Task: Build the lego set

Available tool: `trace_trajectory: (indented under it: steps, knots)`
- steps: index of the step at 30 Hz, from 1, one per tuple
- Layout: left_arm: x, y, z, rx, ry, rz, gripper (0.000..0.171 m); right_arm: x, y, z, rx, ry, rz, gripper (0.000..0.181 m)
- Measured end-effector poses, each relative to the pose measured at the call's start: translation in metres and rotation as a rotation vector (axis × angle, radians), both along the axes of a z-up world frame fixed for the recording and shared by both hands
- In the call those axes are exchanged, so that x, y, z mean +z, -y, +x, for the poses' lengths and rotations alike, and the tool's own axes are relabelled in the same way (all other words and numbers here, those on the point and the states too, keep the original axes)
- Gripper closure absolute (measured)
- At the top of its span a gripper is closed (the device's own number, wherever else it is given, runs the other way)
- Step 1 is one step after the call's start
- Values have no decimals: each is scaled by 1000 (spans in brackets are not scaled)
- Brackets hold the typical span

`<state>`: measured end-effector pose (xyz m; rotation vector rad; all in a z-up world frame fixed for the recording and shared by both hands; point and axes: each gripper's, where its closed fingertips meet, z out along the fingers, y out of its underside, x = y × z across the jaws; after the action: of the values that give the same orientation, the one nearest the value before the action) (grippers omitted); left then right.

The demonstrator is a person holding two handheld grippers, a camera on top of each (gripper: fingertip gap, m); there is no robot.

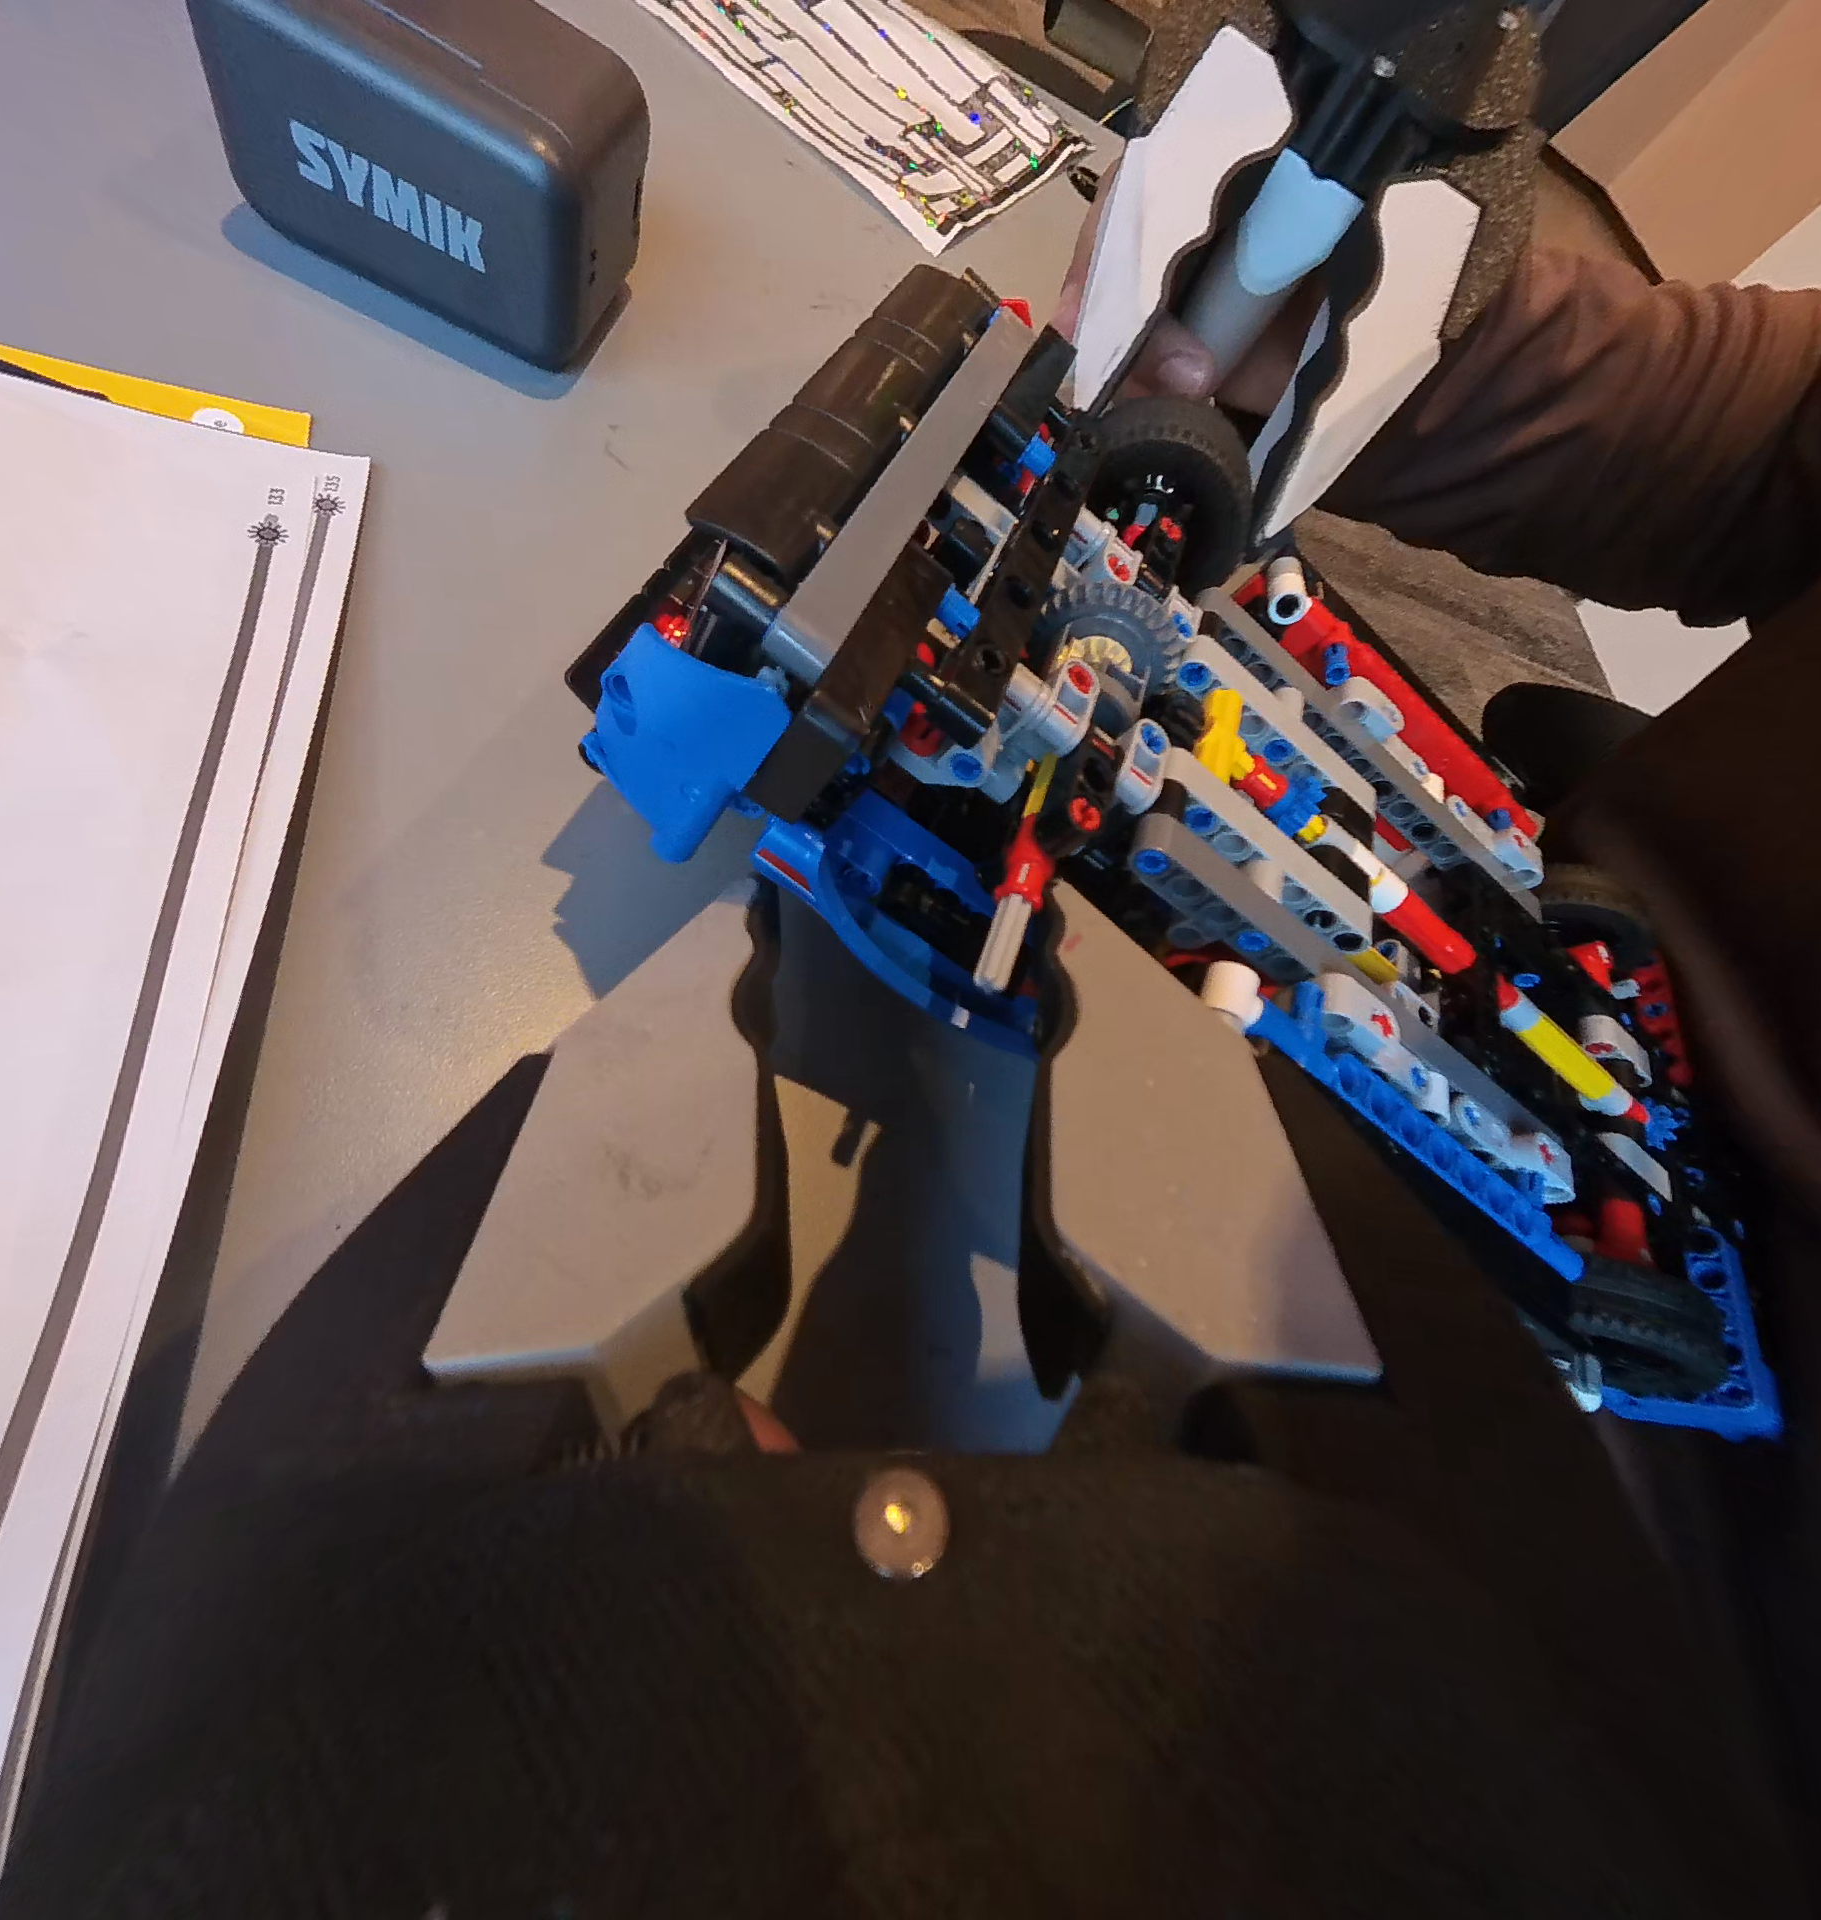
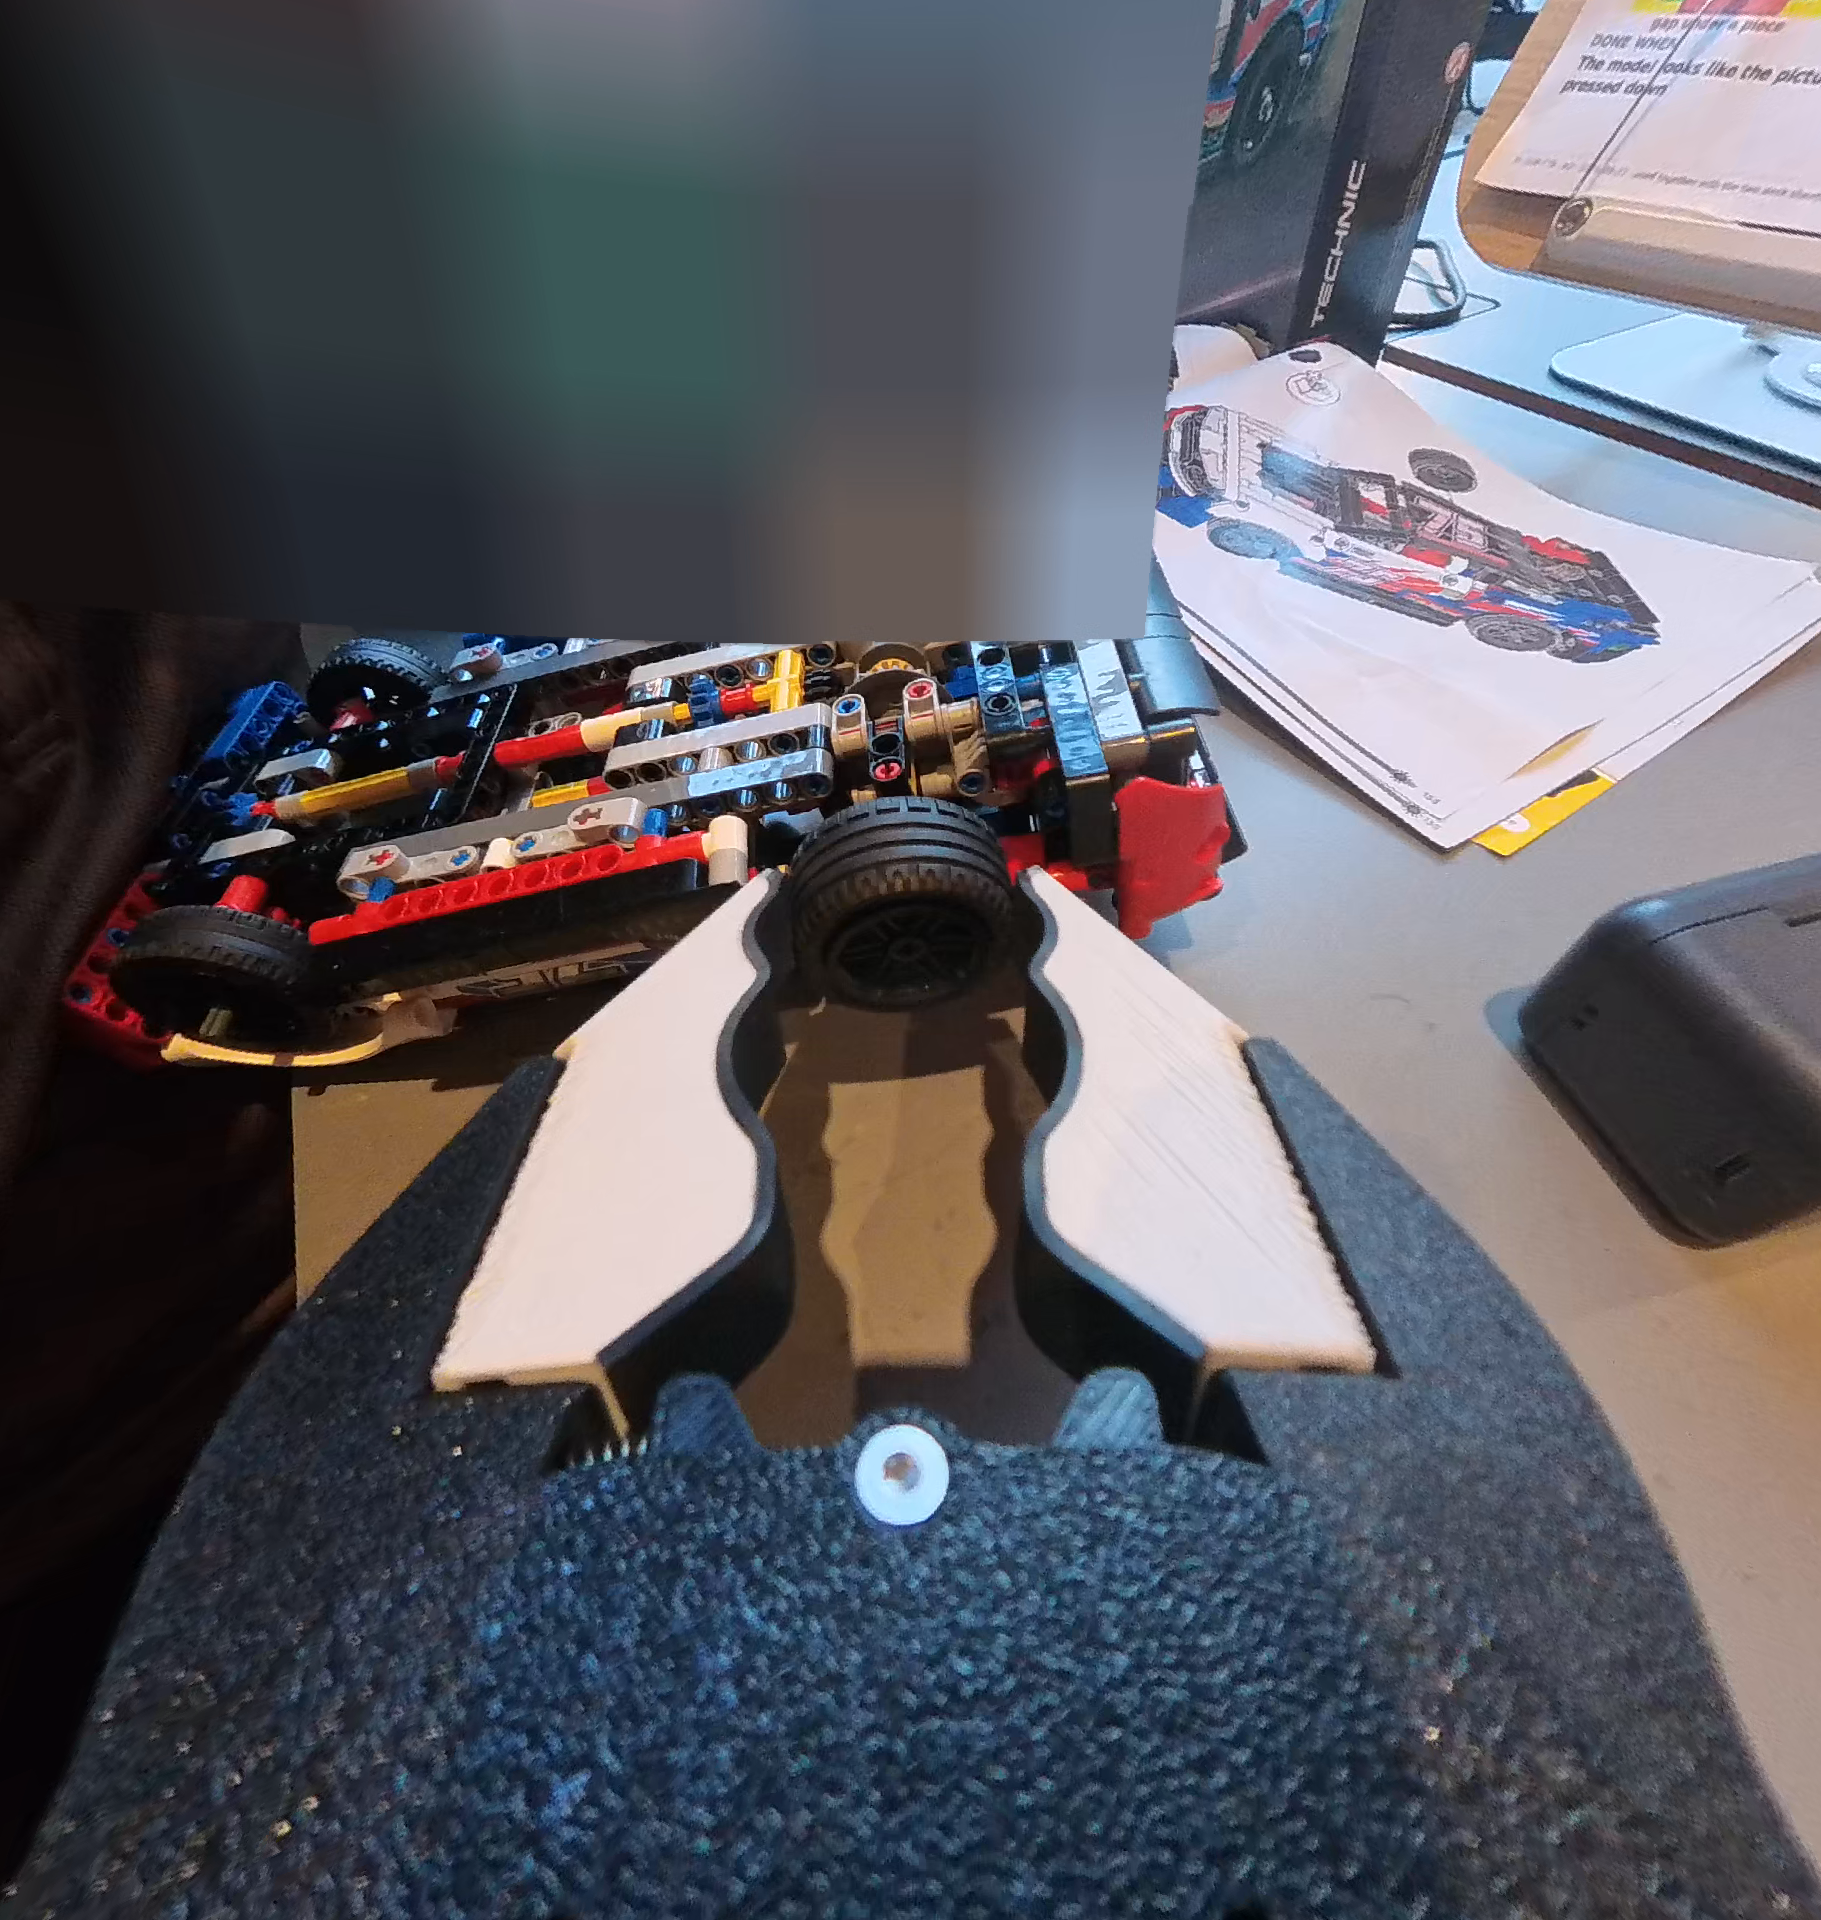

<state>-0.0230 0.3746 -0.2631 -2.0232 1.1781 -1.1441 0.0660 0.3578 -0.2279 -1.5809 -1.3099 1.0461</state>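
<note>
The lego car (image 1: 1145, 748) lies belly-up on the grey table, with its grey beams, gears and axles showing. My left gripper (image 1: 906, 925) is shut on the car's blue wheel arch (image 1: 885, 935) at its near side. My right gripper (image 2: 901, 883) is shut on a black rear wheel (image 2: 901, 920), one finger on each side of the tyre. The right gripper also shows in the left wrist view (image 1: 1186, 416), over the same wheel (image 1: 1171, 478). The car also shows in the right wrist view (image 2: 677, 790), with its red side toward the camera.
A dark hard case (image 1: 418, 177) stands on the table and also shows in the right wrist view (image 2: 1716, 1039). Instruction pages (image 1: 106, 831) (image 2: 1457, 582) lie beside the car. A sticker sheet (image 1: 885, 94), the set's box (image 2: 1332, 166) and a monitor stand (image 2: 1716, 364) are farther back. Across from one pair of fingers to the other is roughly 11 cm. The dark hard case (image 1: 418, 177) is about 15 cm from both grippers' fingertips.
</note>
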Motion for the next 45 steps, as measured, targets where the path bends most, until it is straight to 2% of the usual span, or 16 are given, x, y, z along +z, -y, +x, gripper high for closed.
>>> trace_trajectory:
  steps: [13,23,45]
  knots:
    - [0,1,0,-4,7,-11,126,-5,-1,-1,-1,54,72,143]
    - [1,0,-1,-5,-2,1,125,-3,0,4,-22,61,25,144]
    - [1,1,-1,18,11,-22,127,-4,-2,-1,-64,276,56,144]
